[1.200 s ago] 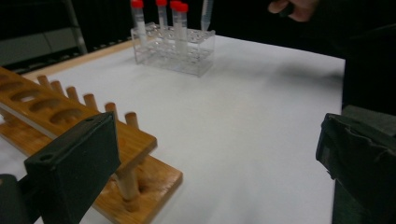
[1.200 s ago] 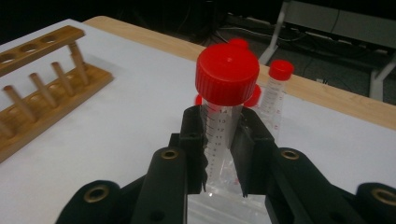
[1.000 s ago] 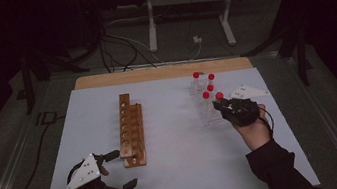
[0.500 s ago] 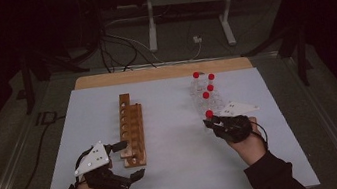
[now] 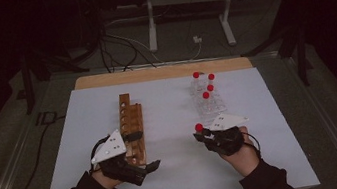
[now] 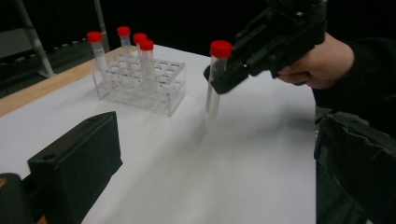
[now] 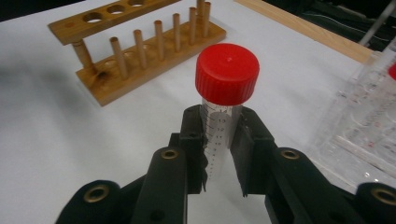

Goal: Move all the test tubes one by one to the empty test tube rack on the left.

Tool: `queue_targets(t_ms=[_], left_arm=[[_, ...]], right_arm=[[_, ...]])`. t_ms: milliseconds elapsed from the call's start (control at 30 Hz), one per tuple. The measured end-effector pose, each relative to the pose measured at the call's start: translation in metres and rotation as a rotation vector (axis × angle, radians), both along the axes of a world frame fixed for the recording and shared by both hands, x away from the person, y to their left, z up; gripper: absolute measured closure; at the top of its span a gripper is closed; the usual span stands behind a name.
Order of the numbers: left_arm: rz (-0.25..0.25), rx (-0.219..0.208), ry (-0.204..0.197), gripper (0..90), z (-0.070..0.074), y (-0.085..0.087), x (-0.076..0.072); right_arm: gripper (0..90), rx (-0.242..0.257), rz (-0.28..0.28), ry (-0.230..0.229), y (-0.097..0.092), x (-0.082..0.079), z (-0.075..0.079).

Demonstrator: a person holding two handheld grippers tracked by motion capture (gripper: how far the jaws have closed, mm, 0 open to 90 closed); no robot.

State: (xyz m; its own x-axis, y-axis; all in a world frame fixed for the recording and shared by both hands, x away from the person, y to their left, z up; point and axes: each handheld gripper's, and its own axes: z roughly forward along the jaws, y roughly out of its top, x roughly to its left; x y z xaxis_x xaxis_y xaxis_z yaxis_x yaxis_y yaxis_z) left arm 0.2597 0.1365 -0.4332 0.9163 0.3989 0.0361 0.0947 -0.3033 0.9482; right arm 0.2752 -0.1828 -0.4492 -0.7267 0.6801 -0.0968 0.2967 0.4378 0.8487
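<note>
I have the right gripper (image 5: 201,134) clamped on a clear tube with a red cap (image 7: 227,73); in the right gripper view both black jaws press on its graduated wall just below the cap, and the tube stands upright between them. In the left gripper view the same tube (image 6: 215,77) hangs clear of the white tabletop (image 5: 171,124), its lower end above the sheet, with nothing under it. From the high view it sits a little right of the middle of the tabletop, nearer the near edge than the far one, between the two racks.

The clear plastic rack (image 5: 206,100) stands toward the far right of the tabletop, and four red-capped tubes (image 6: 135,44) stand upright in it. The wooden rack (image 5: 132,127) lies left of the middle, its long side running from the near edge toward the far one; the holes I can see in its top board (image 7: 109,9) look empty.

My left gripper (image 5: 137,152) is at the near end of the wooden rack, its jaws standing apart, one on either side of that end. I cannot tell whether they touch the wood.
</note>
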Motion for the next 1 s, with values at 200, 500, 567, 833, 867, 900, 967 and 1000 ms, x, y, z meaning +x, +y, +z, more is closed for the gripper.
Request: queue_targets(t_ms=[200, 500, 567, 833, 867, 900, 967, 1000], left_arm=[[-0.043, 0.005, 0.006, 1.5, 0.007, -0.023, 0.007], [-0.079, -0.015, 0.008, 4.3, 0.010, -0.047, 0.013], [-0.086, -0.013, 0.008, 5.1, 0.011, -0.056, 0.015], [-0.104, -0.021, 0.002, 16.3, 0.011, -0.072, 0.020], [-0.108, -0.017, 0.001, 16.3, 0.011, -0.074, 0.021], [-0.107, -0.013, 0.000, 19.3, 0.011, -0.077, 0.021], [-0.104, -0.002, -0.006, 21.2, 0.010, -0.080, 0.022], [-0.103, -0.001, -0.005, 24.4, 0.010, -0.082, 0.023]], right_arm=[[75.4, 0.000, 0.028, -0.001, 0.004, -0.005, 0.001], [75.4, 0.006, 0.060, 0.007, 0.009, -0.010, 0.001], [75.4, 0.009, 0.064, 0.006, 0.010, -0.011, 0.001], [75.4, 0.008, 0.079, 0.012, 0.012, -0.012, 0.000], [75.4, 0.008, 0.079, 0.012, 0.012, -0.012, 0.000], [75.4, 0.009, 0.080, 0.012, 0.013, -0.013, 0.000], [75.4, 0.009, 0.082, 0.011, 0.013, -0.013, 0.000], [75.4, 0.008, 0.084, 0.009, 0.012, -0.013, 0.001]])
